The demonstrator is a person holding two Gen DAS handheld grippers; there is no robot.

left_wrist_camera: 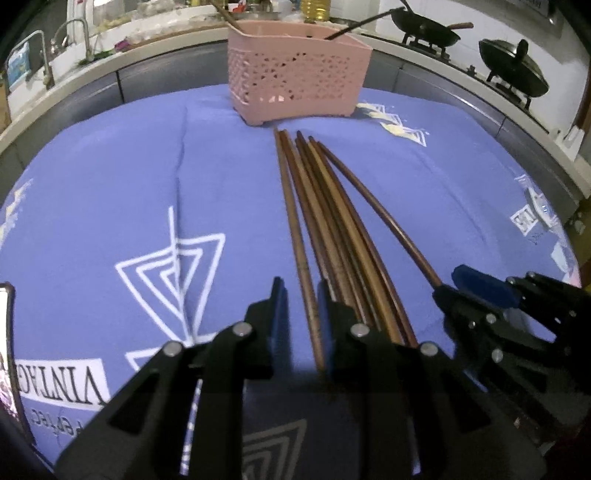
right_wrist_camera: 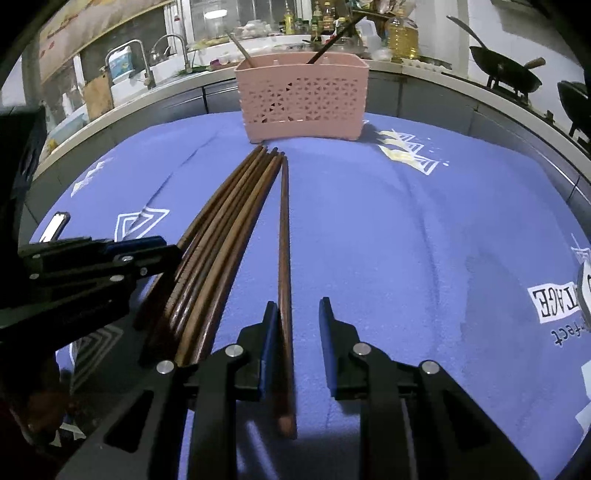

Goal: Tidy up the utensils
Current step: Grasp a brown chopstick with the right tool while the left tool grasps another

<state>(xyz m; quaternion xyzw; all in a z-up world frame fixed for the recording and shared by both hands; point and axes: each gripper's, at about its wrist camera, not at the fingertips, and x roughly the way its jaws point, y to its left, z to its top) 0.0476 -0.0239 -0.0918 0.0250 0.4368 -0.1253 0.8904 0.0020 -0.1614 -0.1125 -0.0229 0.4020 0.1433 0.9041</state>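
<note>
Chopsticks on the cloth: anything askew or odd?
Mostly tidy: the chopsticks lie bundled, tips toward the pink basket. One chopstick lies apart on the right, between the right tongs. Two sticks in the basket lean outward. No spills or damage visible.

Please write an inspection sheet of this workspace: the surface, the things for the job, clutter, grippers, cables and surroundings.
Surface: blue printed cloth over the table, with creases.
Job's things: brown chopsticks lie in a bundle, tips toward the pink basket; one separate chopstick lies beside the bundle. The basket stands upright at the far edge and already holds some utensils.
Clutter: a flat bright object on the cloth; what it is I cannot tell.
Grippers: left gripper has one chopstick between its fingers; right gripper has the separate chopstick by its left finger. Neither grip is clear.
Cables: nothing seen.
Surroundings: kitchen counter with sink taps, bottles and woks on a stove.
</note>
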